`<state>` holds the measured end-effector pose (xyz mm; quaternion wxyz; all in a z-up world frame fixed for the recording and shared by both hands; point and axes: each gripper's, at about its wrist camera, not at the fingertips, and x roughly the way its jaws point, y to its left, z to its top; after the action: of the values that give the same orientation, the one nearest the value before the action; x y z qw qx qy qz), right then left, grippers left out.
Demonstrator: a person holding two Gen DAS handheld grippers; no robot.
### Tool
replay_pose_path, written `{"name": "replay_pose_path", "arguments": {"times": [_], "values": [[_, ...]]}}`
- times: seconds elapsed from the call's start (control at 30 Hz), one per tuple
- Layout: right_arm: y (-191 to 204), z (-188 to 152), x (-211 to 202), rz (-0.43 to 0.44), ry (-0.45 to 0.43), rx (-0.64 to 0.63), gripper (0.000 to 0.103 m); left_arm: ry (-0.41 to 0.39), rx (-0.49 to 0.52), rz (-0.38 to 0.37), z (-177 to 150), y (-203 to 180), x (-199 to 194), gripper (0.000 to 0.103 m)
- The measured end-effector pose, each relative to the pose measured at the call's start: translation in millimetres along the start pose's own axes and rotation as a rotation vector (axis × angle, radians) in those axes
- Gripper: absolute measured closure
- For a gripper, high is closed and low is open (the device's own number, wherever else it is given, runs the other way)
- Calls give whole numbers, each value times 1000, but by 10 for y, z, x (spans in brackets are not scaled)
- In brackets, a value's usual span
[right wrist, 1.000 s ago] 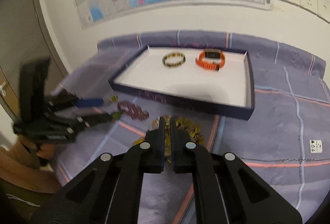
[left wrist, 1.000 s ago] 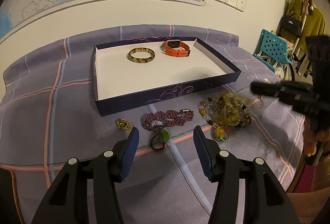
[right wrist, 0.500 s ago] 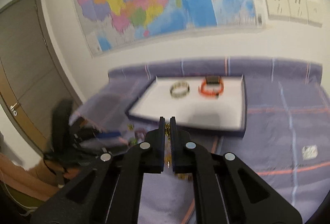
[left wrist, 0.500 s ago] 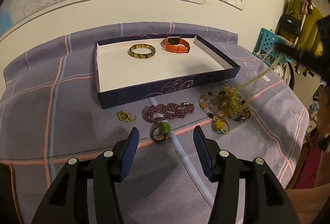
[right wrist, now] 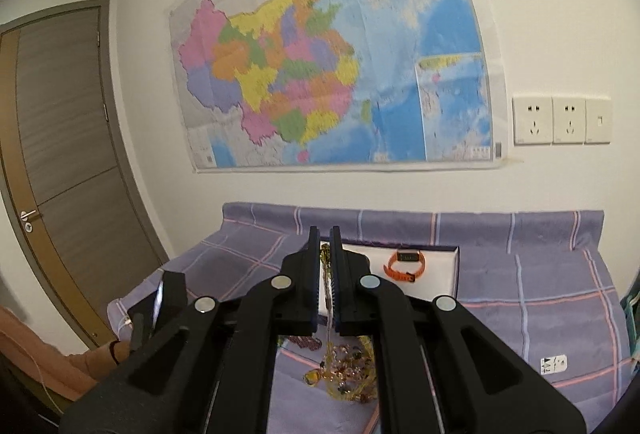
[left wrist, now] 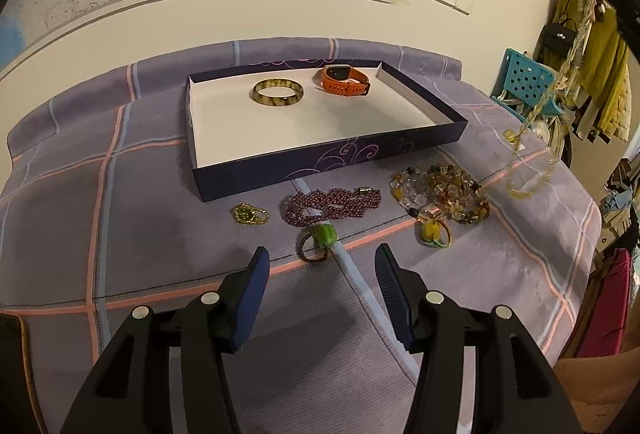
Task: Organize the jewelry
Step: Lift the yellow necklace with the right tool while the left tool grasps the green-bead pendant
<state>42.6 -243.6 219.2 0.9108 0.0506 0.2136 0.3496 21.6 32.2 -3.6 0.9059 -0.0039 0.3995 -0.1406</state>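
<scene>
A dark blue box (left wrist: 320, 164) with a white floor holds a yellow-green bangle (left wrist: 278, 92) and an orange watch (left wrist: 345, 79). In front of it lie a small gold-green piece (left wrist: 249, 214), a purple bead strand (left wrist: 332, 205), a green-stone ring (left wrist: 318, 242), a yellow ring (left wrist: 434, 233) and a heap of amber and clear beads (left wrist: 444, 191). My left gripper (left wrist: 322, 288) is open and empty, low before the ring. My right gripper (right wrist: 325, 276) is shut on a yellow bead necklace (left wrist: 528, 154), which hangs high above the table's right side.
The table is covered by a purple checked cloth (left wrist: 100, 194). A wall map (right wrist: 332, 74) and sockets (right wrist: 560, 120) are behind. A blue chair (left wrist: 524, 78) and hanging clothes (left wrist: 600, 66) stand to the right, a door (right wrist: 60, 154) to the left.
My right gripper has risen high, lifting the yellow necklace out of the bead heap until it hangs free. My left gripper has stayed open and pulled back slightly.
</scene>
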Motion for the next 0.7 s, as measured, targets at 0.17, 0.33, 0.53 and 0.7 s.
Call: {"name": "replay_pose_path", "arguments": {"times": [0.17, 0.33, 0.53, 0.7], "values": [[68, -8, -70, 37, 3, -6, 98, 7, -2, -5, -25, 30, 6, 51], [114, -141, -10, 70, 48, 4, 98, 15, 5, 3, -16, 18, 45, 51], [97, -316, 108, 104, 101, 37, 98, 28, 8, 1, 34, 1, 126, 51], [73, -390, 152, 121, 119, 59, 98, 44, 8, -3, 78, -25, 186, 52]]}}
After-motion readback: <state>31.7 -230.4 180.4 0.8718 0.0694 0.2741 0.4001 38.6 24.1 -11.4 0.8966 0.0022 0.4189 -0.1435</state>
